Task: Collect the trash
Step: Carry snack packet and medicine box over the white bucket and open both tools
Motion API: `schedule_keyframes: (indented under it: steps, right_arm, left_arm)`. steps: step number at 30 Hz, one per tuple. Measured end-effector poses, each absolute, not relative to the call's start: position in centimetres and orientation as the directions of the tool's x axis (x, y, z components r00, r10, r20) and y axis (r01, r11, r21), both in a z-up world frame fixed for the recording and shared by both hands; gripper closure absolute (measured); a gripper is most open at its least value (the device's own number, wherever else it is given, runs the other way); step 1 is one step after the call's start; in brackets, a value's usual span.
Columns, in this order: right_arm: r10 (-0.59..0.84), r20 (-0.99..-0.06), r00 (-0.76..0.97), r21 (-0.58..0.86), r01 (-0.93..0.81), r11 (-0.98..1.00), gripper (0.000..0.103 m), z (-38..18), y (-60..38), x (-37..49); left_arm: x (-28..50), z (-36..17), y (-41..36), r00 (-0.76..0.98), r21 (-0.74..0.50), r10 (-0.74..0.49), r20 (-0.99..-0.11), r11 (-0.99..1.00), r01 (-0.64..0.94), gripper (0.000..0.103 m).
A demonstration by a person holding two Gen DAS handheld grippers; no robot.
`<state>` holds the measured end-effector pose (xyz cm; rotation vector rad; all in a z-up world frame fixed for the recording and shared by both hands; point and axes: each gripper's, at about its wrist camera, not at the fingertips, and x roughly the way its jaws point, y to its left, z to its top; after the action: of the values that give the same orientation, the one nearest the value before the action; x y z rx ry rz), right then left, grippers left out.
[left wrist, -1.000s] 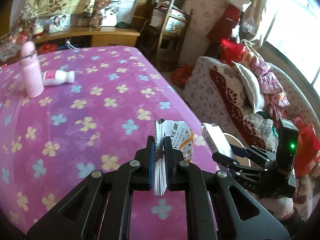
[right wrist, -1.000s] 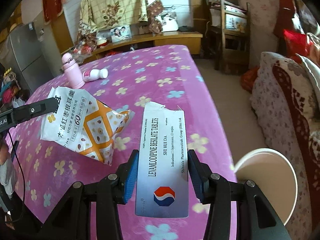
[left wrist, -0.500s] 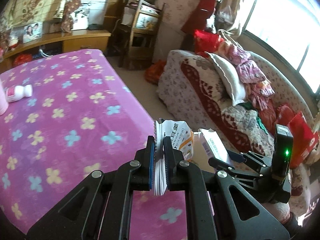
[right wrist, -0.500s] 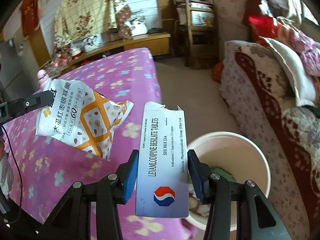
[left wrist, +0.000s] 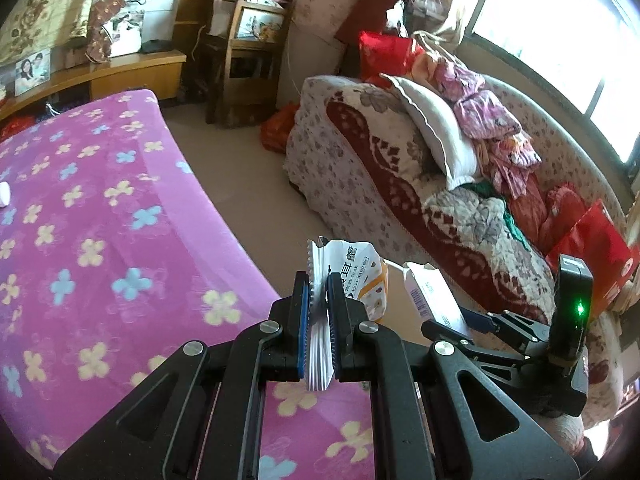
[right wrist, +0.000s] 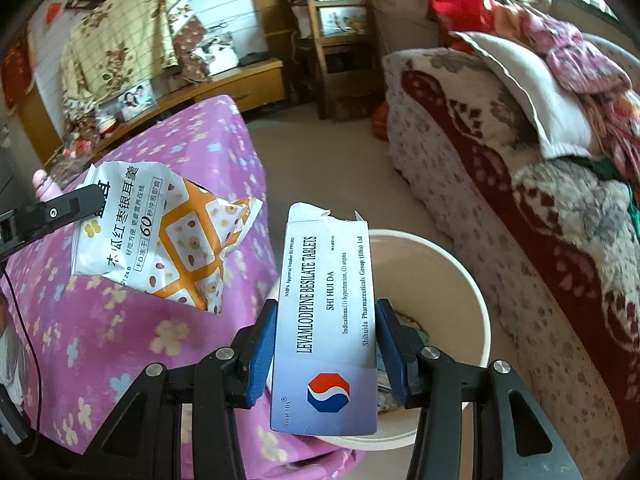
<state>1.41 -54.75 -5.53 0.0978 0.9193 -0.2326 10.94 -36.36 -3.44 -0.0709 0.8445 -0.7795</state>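
Observation:
My left gripper (left wrist: 318,284) is shut on a white and orange snack packet (left wrist: 360,276), held above the table's right edge; the packet also shows in the right wrist view (right wrist: 168,236). My right gripper (right wrist: 326,312) is shut on a flattened white and blue tablet box (right wrist: 326,320), held over a cream waste bin (right wrist: 452,276) on the floor beside the table. The bin holds some trash. The right gripper with the box (left wrist: 432,300) shows in the left wrist view, to the right of my left gripper.
The table has a pink flowered cloth (left wrist: 92,220). A sofa (left wrist: 400,184) piled with pillows and clothes stands on the right. A wooden chair (left wrist: 248,52) and a low cabinet (left wrist: 120,72) stand at the back. A pink bottle (right wrist: 42,184) is on the table.
Both grippers have moved right, off the table toward the bin, each with its item. The bin has come further under the tablet box. The bottles have slid out of the left view.

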Motion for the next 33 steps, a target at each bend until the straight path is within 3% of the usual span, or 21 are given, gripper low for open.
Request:
schedule_keyframes:
  steps: [33]
  right_arm:
    - [-0.15,-0.844,0.515,0.043,0.345,0.938,0.056,-10.1,-60.3,0.6]
  left_arm:
    - [10.2,-8.5,-43.3,0.334,-0.313,-0.61,-0.718,0.712,0.628,0.097]
